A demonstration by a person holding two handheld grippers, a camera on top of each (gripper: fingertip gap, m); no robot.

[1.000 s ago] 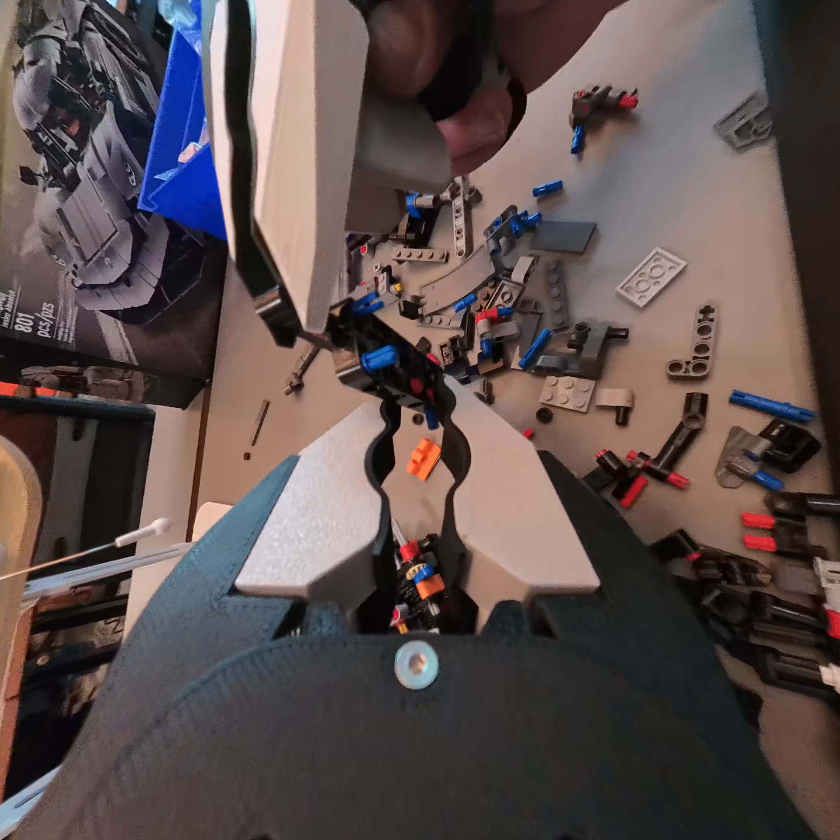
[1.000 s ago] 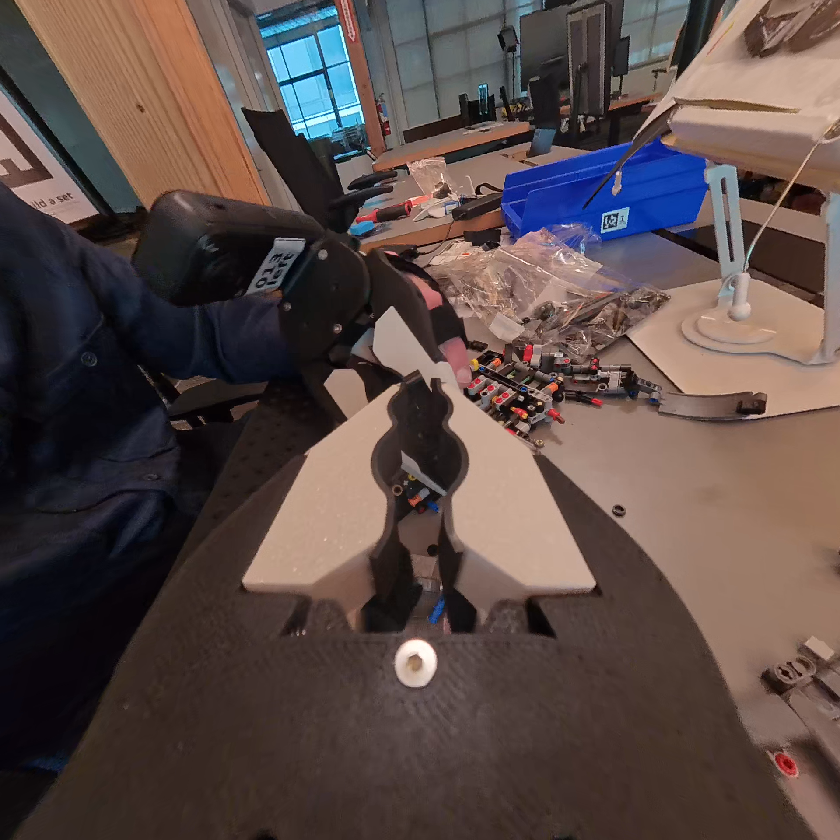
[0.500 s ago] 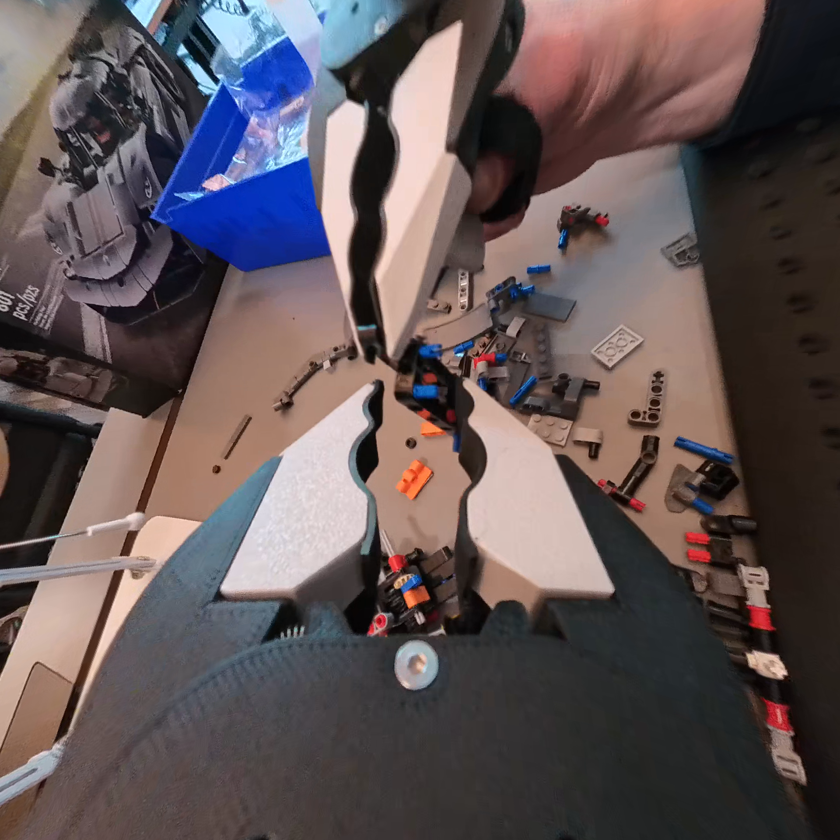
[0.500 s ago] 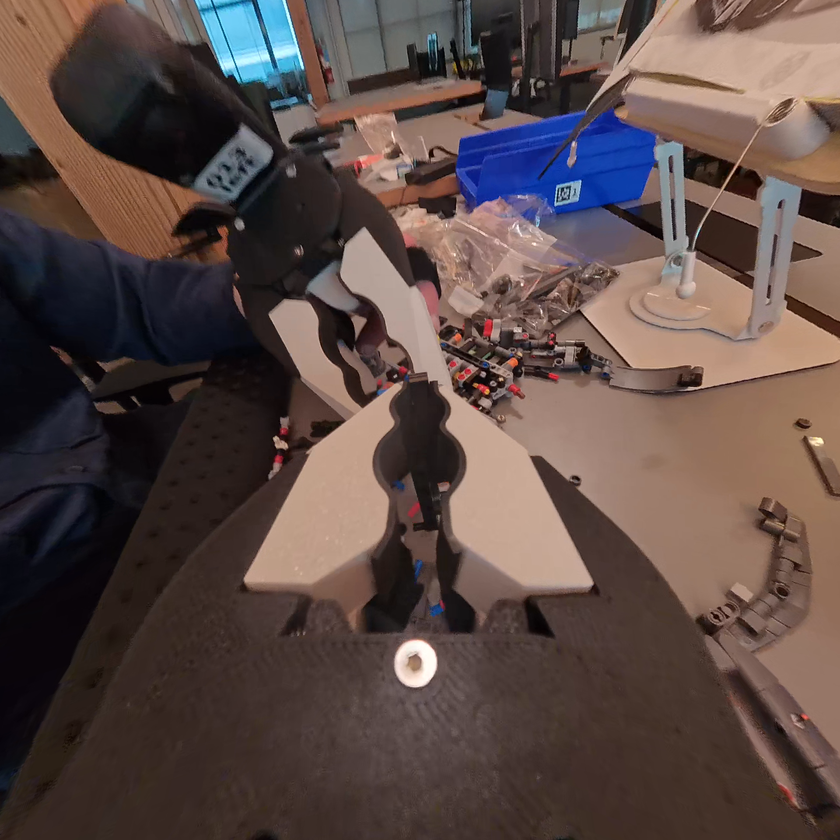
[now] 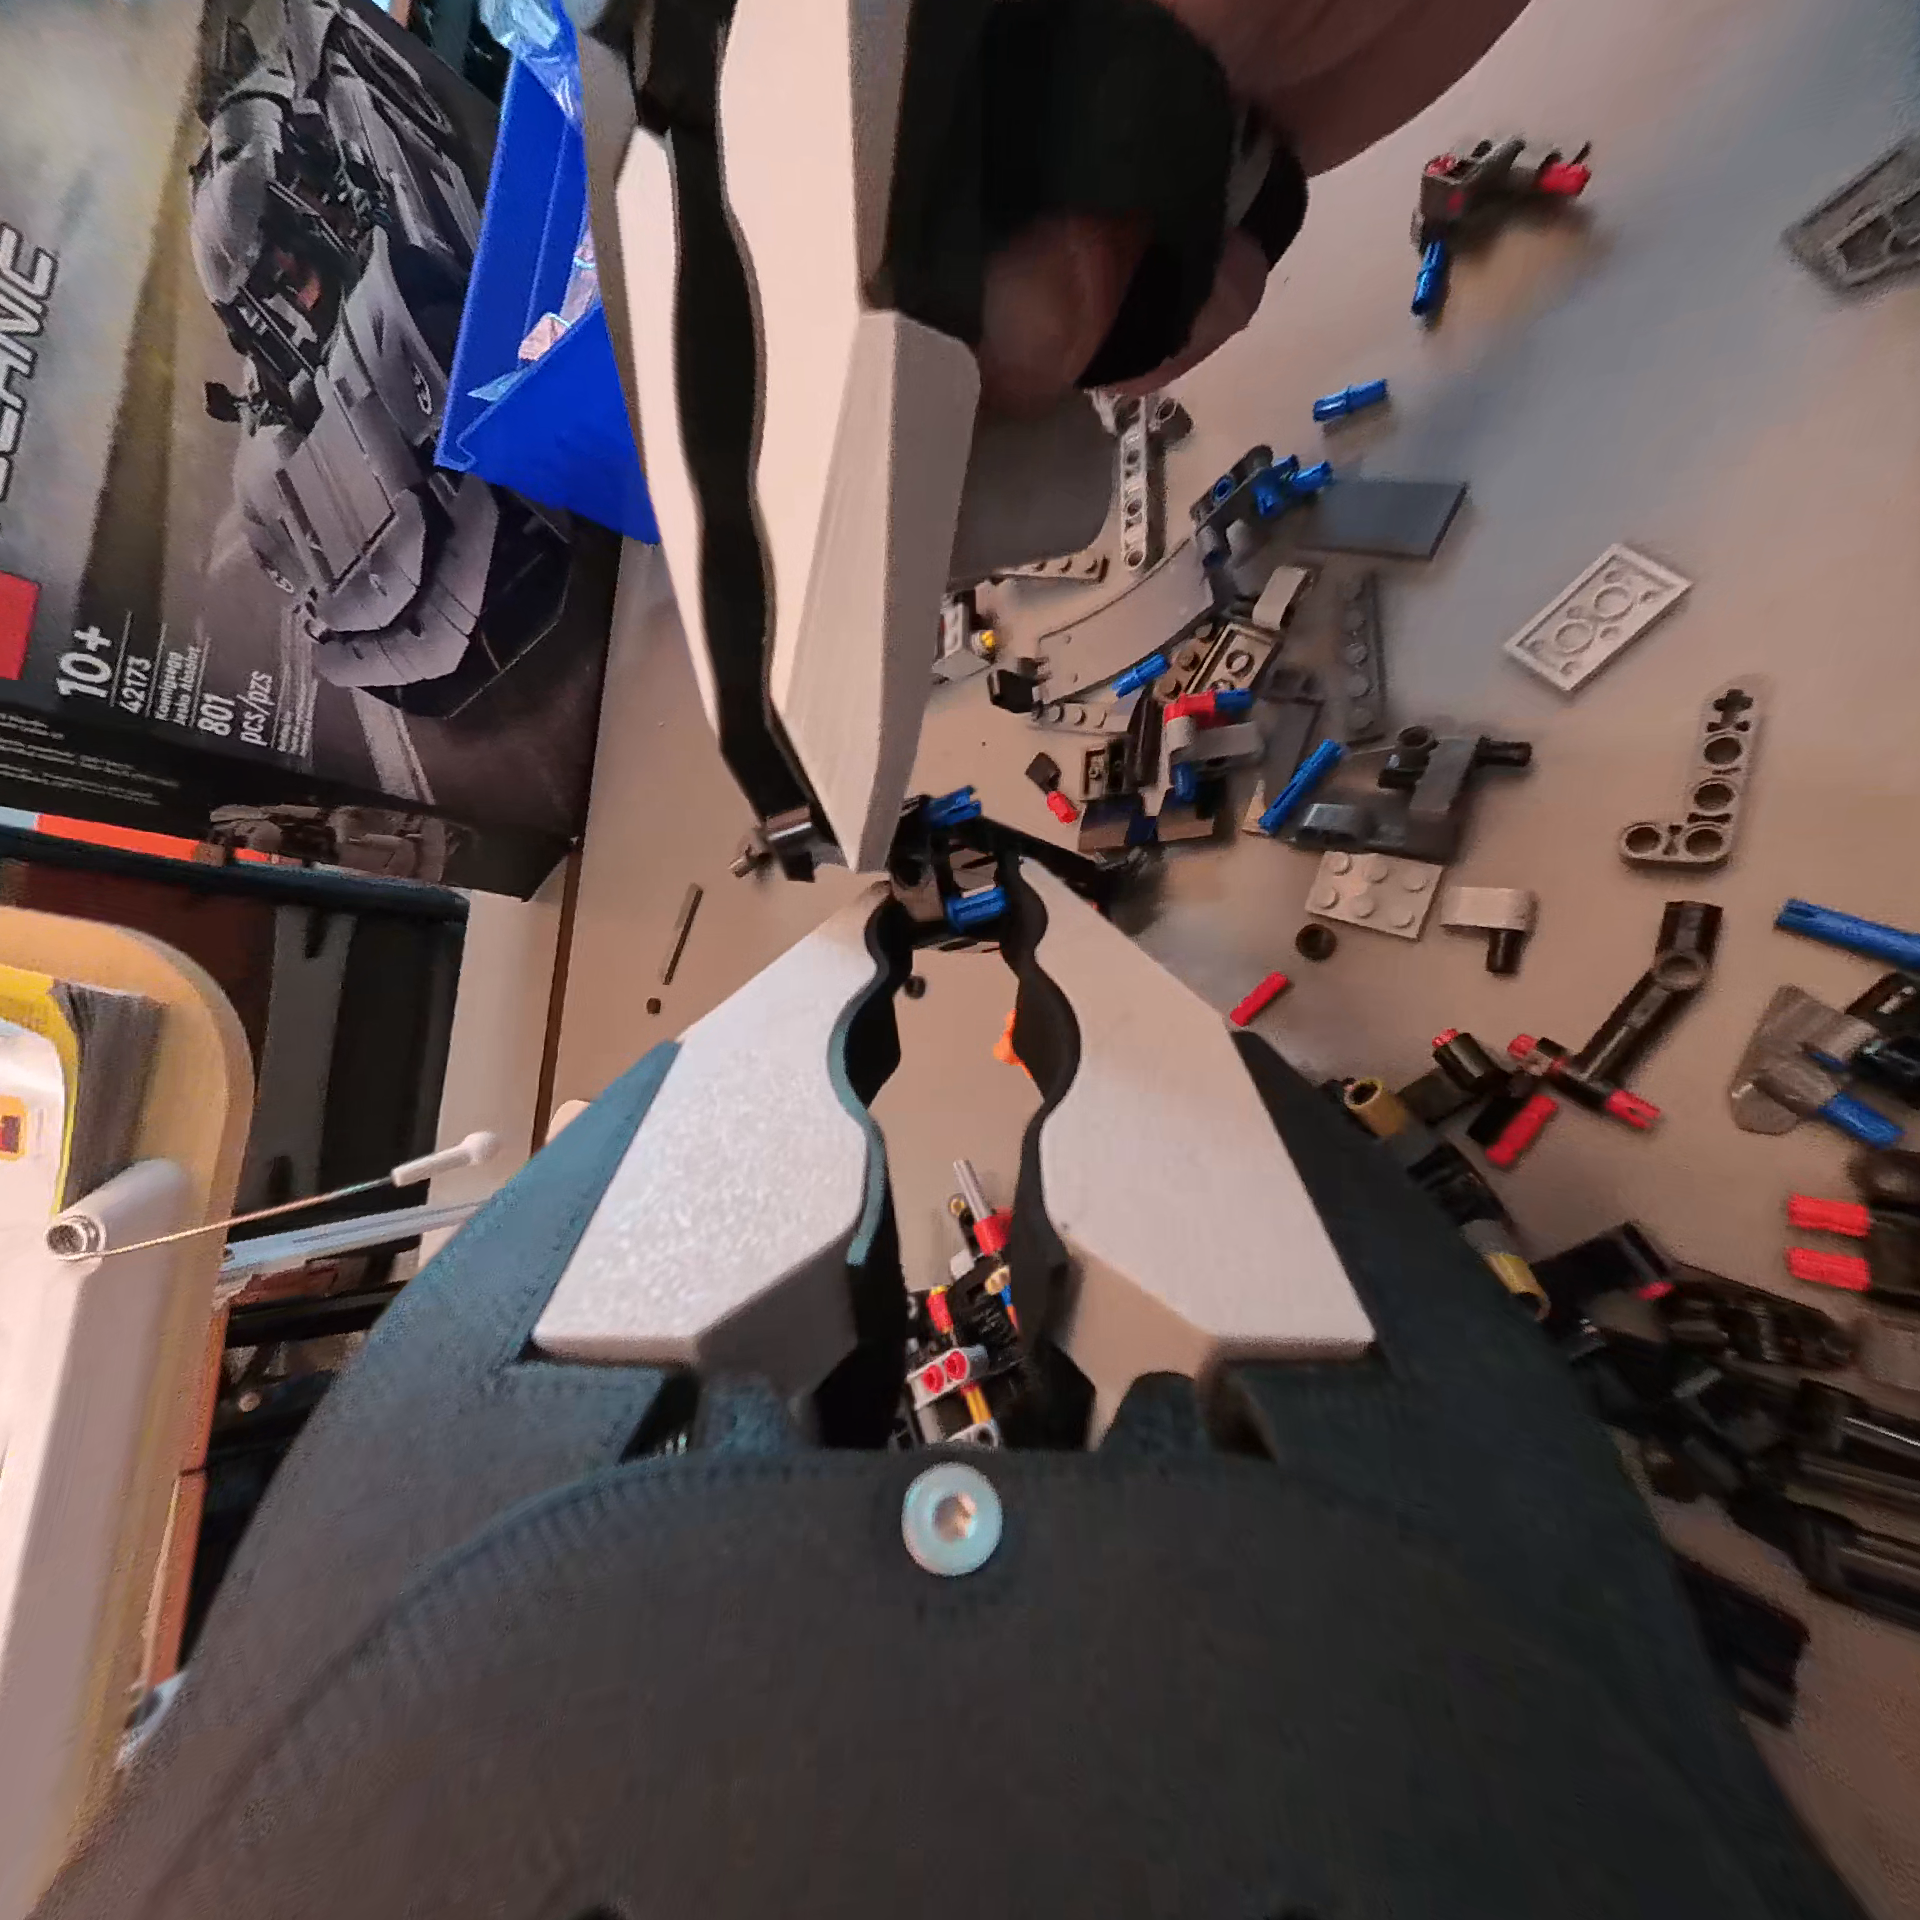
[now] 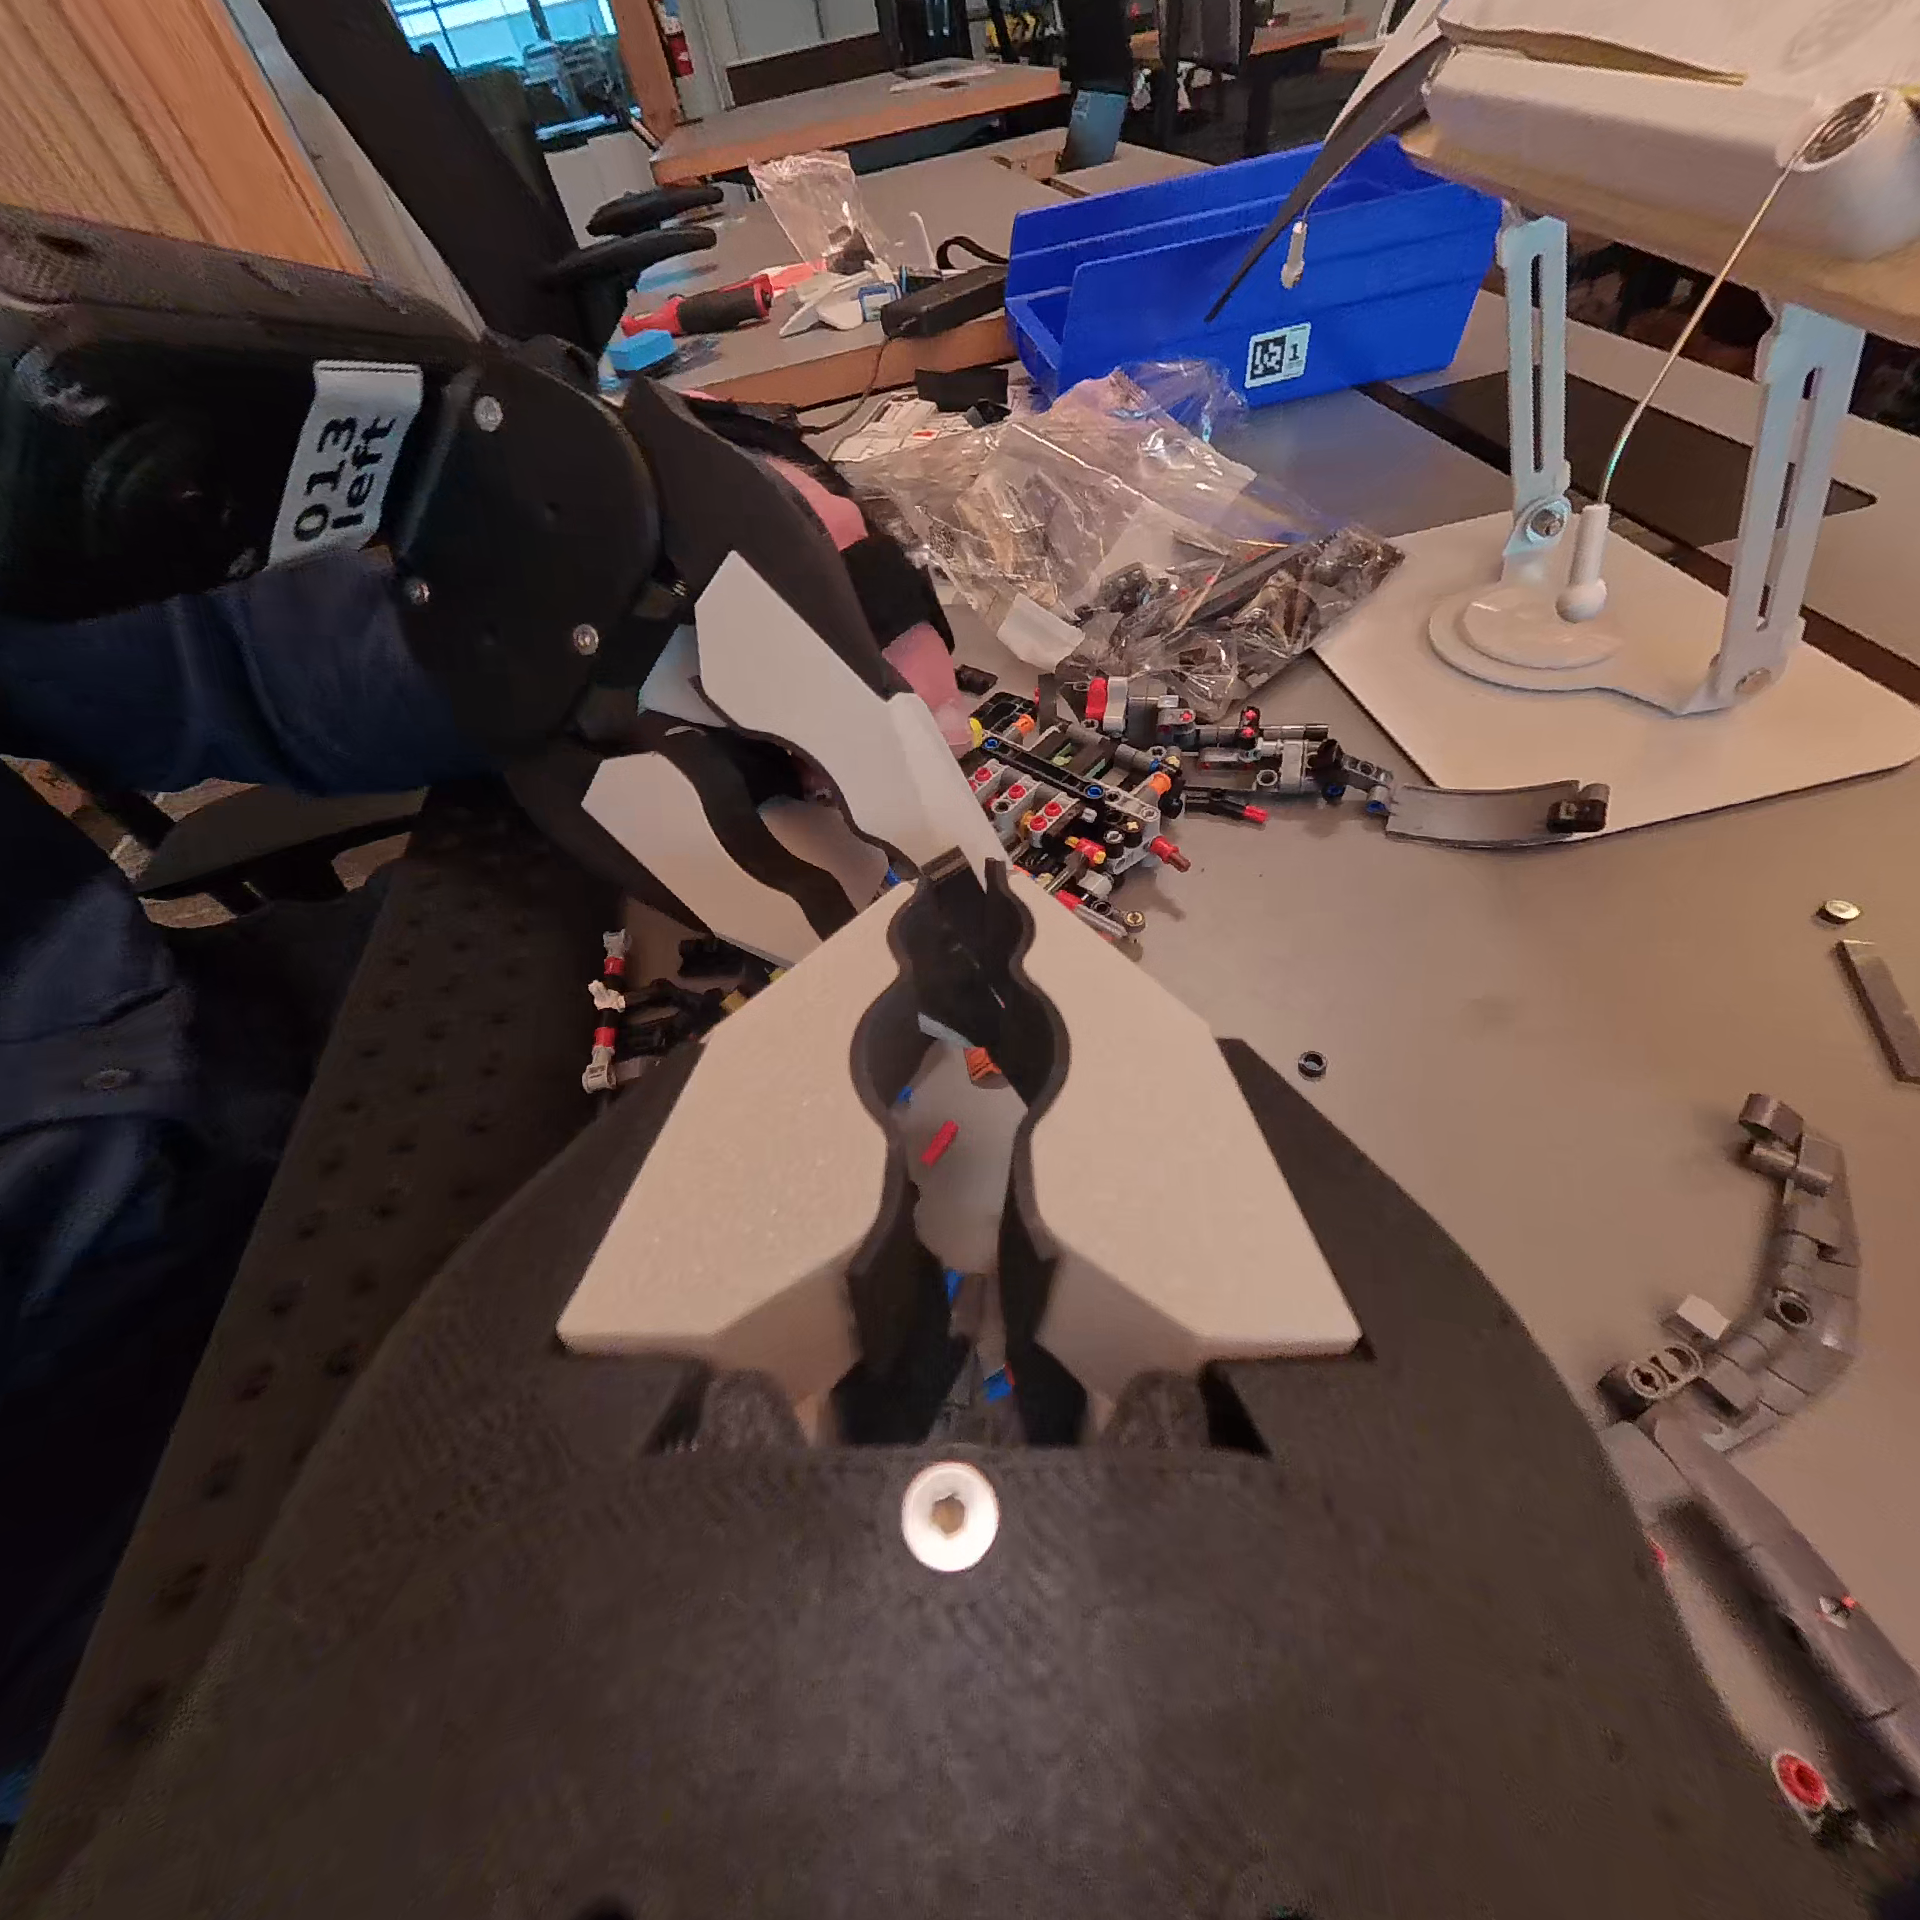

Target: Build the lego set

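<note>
Table: grey tabletop [image 5: 1714, 343] lay strewn with loose bricks.
Left gripper [image 5: 948, 902]: clamped on small black lego block with blue pins [image 5: 954, 878], above the table.
Right gripper [image 6: 961, 883]: pinched a thin black piece [image 6: 948, 868], meeting that block tip-to-tip.

Both claws: black textured bodies w/ pale grey wavy fingers [image 5: 748, 1174], silver screw [image 5: 952, 1519]; navy sleeve [image 6: 208, 675].
</note>
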